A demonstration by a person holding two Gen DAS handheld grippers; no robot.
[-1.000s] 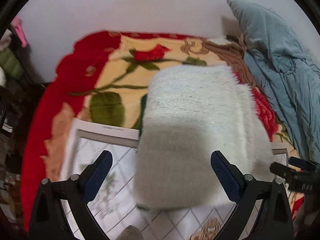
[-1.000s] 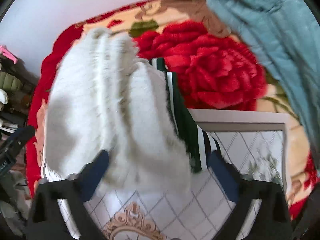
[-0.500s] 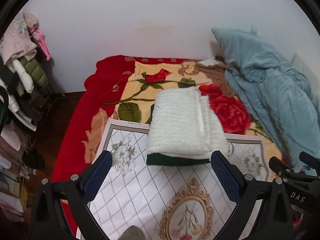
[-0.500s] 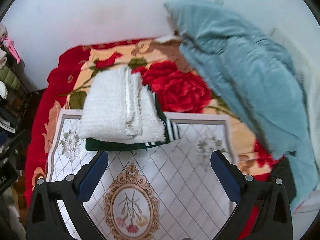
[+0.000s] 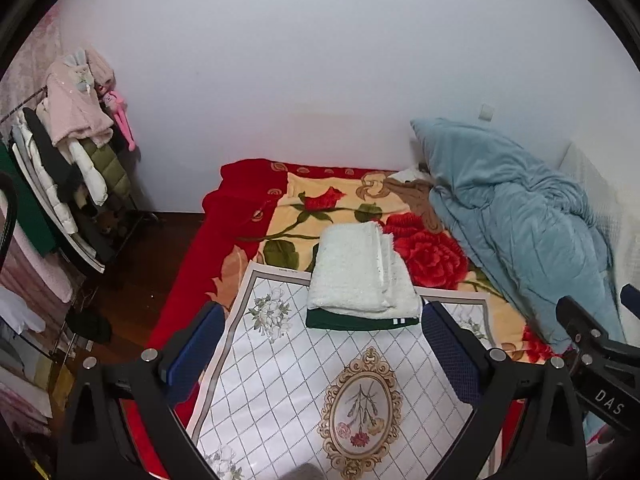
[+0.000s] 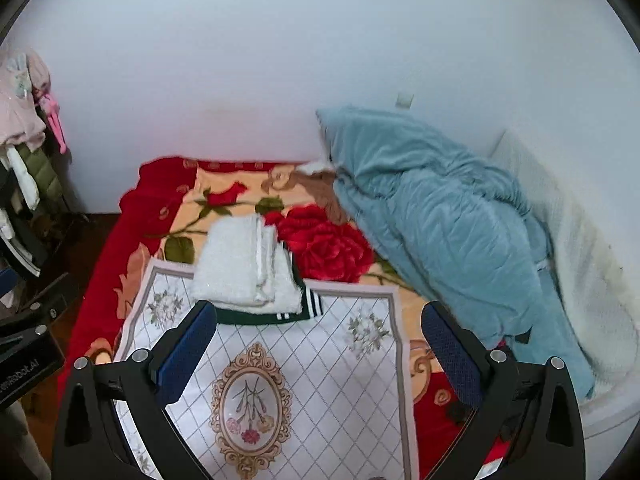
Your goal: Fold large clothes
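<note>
A folded white fuzzy garment (image 5: 360,272) lies on top of a folded dark green garment with white stripes (image 5: 360,322), at the far edge of a white patterned mat (image 5: 320,380) on the bed. The stack also shows in the right wrist view (image 6: 244,264). My left gripper (image 5: 320,352) is open and empty, held above the mat, well back from the stack. My right gripper (image 6: 320,352) is open and empty, also above the mat (image 6: 320,360). The right gripper's body shows at the right edge of the left wrist view (image 5: 592,344).
The bed carries a red and cream rose blanket (image 5: 348,208). A crumpled light blue quilt (image 5: 520,232) lies along the right wall. A clothes rack with hanging coats (image 5: 68,168) stands at the left over a dark wooden floor (image 5: 136,272).
Both grippers have pulled back and up from the folded white garment, which filled the views a second ago. The stack now lies free on the mat.
</note>
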